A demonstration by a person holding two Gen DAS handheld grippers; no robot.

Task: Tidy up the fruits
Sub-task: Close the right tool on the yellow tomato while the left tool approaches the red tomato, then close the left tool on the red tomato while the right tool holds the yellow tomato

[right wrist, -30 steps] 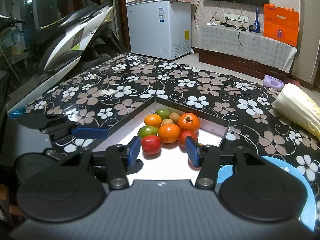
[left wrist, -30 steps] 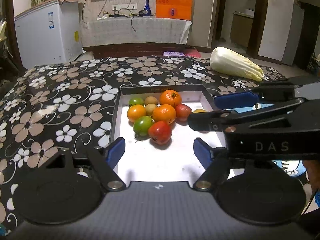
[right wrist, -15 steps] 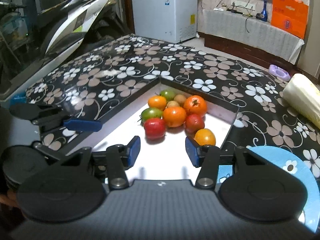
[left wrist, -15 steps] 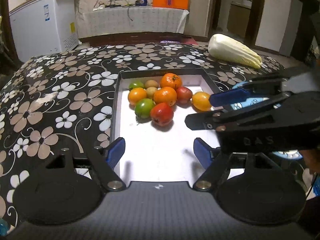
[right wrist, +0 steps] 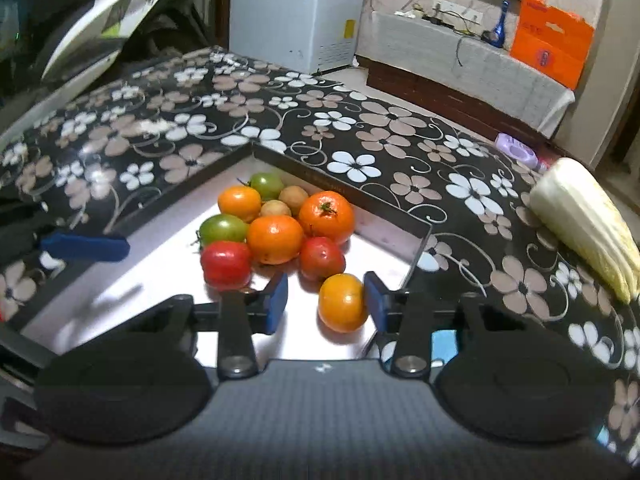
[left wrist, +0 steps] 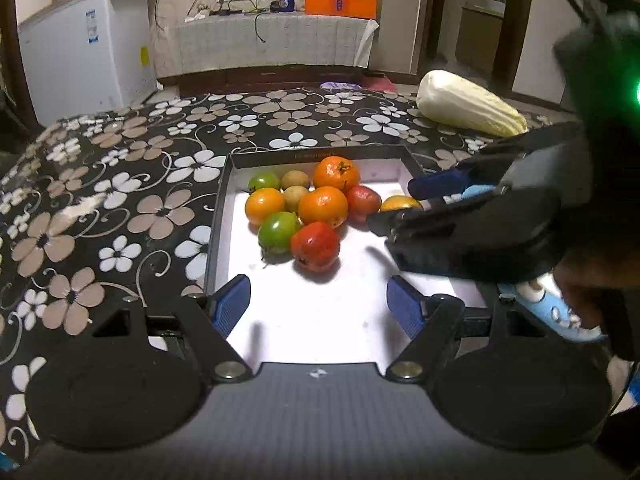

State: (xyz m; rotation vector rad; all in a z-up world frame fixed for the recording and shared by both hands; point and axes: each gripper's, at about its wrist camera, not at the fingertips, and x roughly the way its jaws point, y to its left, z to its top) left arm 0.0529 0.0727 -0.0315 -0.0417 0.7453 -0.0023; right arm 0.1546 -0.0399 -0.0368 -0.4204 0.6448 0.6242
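Observation:
A white tray with a black rim [left wrist: 320, 320] [right wrist: 352, 196] holds a cluster of fruits: oranges, red and green tomatoes and small brown fruits [left wrist: 308, 208] [right wrist: 276, 220]. A lone orange fruit [right wrist: 343, 302] [left wrist: 400, 203] lies apart at the tray's right side. My right gripper [right wrist: 325, 302] is open with this fruit between its fingers, close to the right pad. In the left wrist view it [left wrist: 400, 208] reaches in from the right. My left gripper [left wrist: 318, 304] is open and empty over the tray's near part.
A napa cabbage [left wrist: 468, 104] [right wrist: 588, 224] lies on the flowered tablecloth at the far right. A blue plate [left wrist: 560, 316] sits right of the tray, mostly hidden. A white freezer [right wrist: 296, 12] and a scooter [right wrist: 92, 20] stand beyond the table.
My right gripper has moved forward and down into the tray, so the lone orange fruit now sits between its fingers. My left gripper has stayed over the tray's near part.

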